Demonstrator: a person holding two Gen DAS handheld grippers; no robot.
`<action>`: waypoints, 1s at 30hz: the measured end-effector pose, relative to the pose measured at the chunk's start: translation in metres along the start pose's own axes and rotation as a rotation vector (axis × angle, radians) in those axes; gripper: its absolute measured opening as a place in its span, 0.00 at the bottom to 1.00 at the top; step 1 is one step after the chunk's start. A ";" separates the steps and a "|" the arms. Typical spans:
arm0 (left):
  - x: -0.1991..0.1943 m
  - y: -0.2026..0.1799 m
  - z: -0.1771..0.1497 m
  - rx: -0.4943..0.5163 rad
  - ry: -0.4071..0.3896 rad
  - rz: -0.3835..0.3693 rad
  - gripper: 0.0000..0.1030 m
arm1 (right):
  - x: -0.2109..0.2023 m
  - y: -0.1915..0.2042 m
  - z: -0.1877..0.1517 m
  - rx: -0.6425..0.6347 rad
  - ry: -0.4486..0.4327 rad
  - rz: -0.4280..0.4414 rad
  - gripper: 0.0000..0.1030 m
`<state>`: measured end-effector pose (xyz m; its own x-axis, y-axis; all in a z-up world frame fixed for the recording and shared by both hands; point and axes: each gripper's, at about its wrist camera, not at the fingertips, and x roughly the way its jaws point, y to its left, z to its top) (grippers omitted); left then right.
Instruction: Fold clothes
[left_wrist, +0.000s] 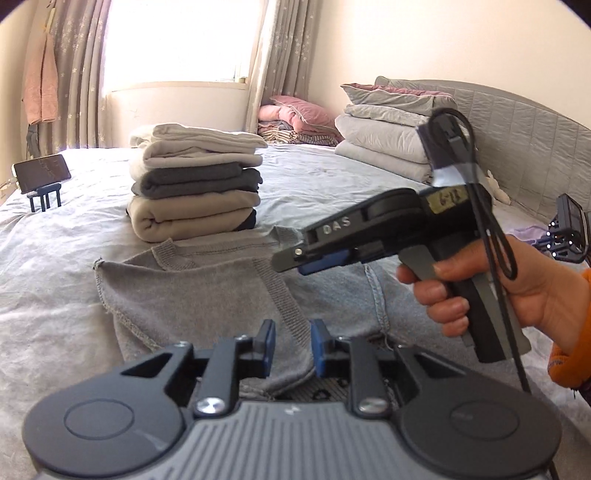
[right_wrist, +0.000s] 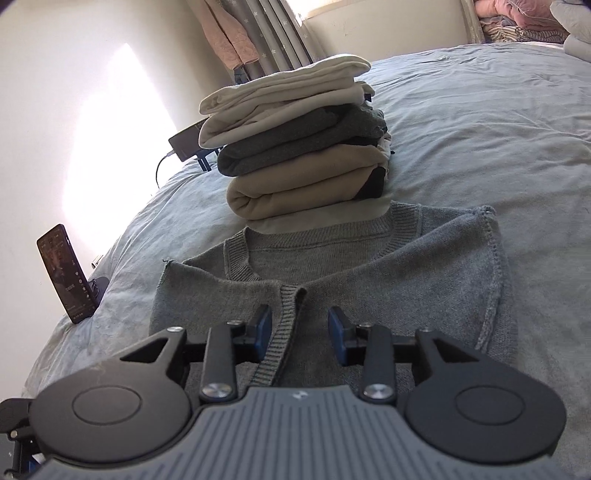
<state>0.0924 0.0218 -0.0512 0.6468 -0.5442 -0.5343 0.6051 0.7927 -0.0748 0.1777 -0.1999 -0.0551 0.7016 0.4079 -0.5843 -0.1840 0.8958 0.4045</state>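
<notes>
A grey knit cardigan (left_wrist: 207, 295) lies on the bed, collar toward a stack of folded clothes (left_wrist: 195, 184). It also shows in the right wrist view (right_wrist: 369, 280), with the stack (right_wrist: 303, 147) behind it. My left gripper (left_wrist: 293, 349) is open, its jaws on either side of the cardigan's ribbed front edge, with fabric between them. My right gripper (right_wrist: 300, 332) is open just above the cardigan's ribbed placket. The right gripper also shows in the left wrist view (left_wrist: 291, 260), held in a hand over the cardigan's right side.
The bed sheet (left_wrist: 55, 295) is light grey. A phone on a stand (left_wrist: 42, 173) sits at the bed's left edge; it also shows in the right wrist view (right_wrist: 64, 273). Folded quilts and pillows (left_wrist: 388, 129) lie against the headboard. A black device (left_wrist: 569, 229) sits at the right.
</notes>
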 end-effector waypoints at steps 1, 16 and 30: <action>-0.003 0.000 -0.002 -0.003 0.003 0.006 0.20 | -0.008 -0.001 -0.004 -0.006 0.001 0.001 0.37; -0.023 -0.018 -0.032 -0.007 0.076 0.076 0.19 | -0.106 0.013 -0.111 -0.056 0.067 0.019 0.39; -0.098 -0.050 -0.079 -0.066 0.116 0.009 0.19 | -0.176 0.027 -0.161 -0.039 0.079 0.062 0.39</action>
<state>-0.0379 0.0573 -0.0616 0.5917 -0.5045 -0.6288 0.5649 0.8159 -0.1231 -0.0614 -0.2192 -0.0549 0.6319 0.4736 -0.6135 -0.2530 0.8742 0.4144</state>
